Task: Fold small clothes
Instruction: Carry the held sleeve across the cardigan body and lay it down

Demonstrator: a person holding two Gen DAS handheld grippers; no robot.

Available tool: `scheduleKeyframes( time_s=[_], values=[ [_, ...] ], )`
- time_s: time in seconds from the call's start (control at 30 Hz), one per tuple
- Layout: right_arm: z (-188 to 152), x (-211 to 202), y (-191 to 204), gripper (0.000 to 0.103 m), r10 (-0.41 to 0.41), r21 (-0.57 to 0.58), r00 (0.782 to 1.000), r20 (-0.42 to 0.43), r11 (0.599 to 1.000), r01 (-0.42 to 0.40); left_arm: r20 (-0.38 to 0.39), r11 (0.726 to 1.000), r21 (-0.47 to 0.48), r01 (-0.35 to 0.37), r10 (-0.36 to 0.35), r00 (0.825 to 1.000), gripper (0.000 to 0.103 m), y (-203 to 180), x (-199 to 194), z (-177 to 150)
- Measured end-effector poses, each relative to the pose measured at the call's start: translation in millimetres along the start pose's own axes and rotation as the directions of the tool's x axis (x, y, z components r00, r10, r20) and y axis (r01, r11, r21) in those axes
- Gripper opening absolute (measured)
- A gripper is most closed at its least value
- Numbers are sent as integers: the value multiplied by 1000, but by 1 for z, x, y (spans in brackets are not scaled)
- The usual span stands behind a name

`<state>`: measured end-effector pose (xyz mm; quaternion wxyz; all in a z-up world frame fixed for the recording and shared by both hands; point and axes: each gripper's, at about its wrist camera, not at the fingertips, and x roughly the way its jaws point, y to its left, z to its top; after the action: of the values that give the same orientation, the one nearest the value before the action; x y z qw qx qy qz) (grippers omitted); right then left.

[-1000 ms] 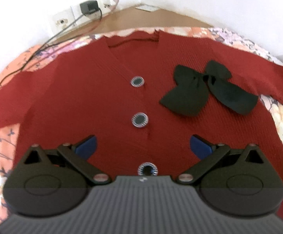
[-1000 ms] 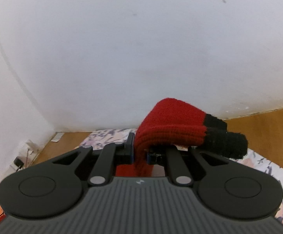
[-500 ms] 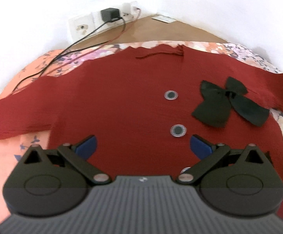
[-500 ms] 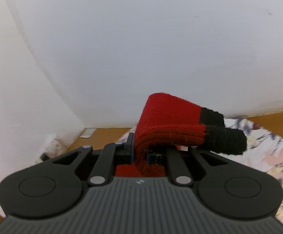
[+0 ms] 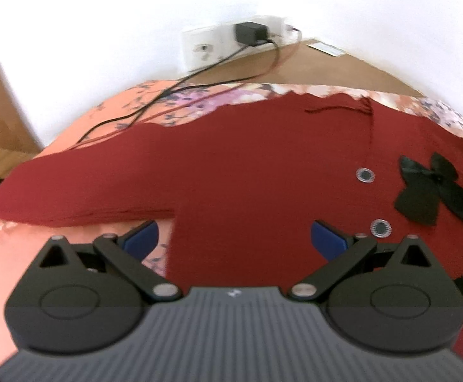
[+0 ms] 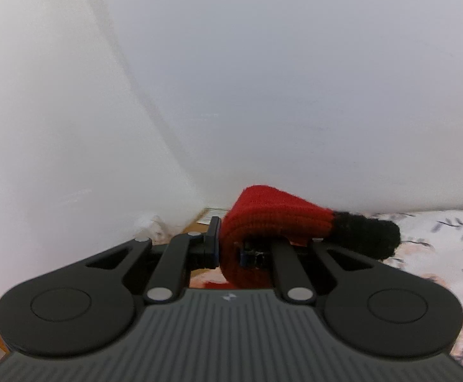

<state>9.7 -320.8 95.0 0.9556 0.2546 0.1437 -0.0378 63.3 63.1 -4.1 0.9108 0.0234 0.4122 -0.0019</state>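
Cardigan point(image 5: 247, 165) lies flat under the wide-apart left hand-held gripper point(image 5: 233, 238); right hand-held gripper point(image 6: 231, 248) clamps its raised sleeve point(image 6: 269, 219).

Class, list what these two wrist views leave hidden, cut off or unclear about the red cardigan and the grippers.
- Left wrist view: the cardigan's hem and lowest button are hidden behind the open left gripper.
- Same view: its far sleeve is cut off by the right edge.
- Right wrist view: the right gripper's pads are buried in the sleeve cuff.
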Motion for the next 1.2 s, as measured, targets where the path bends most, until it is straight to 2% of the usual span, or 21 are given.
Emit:
scheduleKeyframes(
  time_s=[0.3, 0.47, 0.67, 0.87, 0.9, 1.0, 1.2],
  values=[
    [-24, 14, 74, 11, 89, -62, 995, -40, 994, -91, 40, 999, -25, -21, 22, 999, 103, 43, -10, -2],
    [-50, 23, 99, 11, 91, -132, 992, -87, 986, -102, 49, 996, -79, -33, 37, 998, 103, 64, -14, -6],
    [-95, 45, 127, 11, 80, -186, 983, -167, 976, -111, 52, 994, -101, -44, 49, 997, 103, 82, -17, -11],
    [-139, 84, 148, 11, 61, -221, 956, -287, 967, -128, 46, 992, -126, -25, 31, 998, 103, 95, -19, -15],
    [-146, 102, 158, 11, 58, -224, 949, -310, 966, -132, 45, 992, -126, -26, 31, 999, 103, 96, -18, -15],
    [-168, 121, 157, 11, 49, -220, 923, -382, 965, -142, 40, 992, -120, -31, 36, 999, 103, 98, -16, -17],
    [-202, 160, 158, 13, 48, -208, 889, -456, 965, -158, 5, 994, -109, -17, 17, 1000, 103, 99, -6, -20]
  ],
)
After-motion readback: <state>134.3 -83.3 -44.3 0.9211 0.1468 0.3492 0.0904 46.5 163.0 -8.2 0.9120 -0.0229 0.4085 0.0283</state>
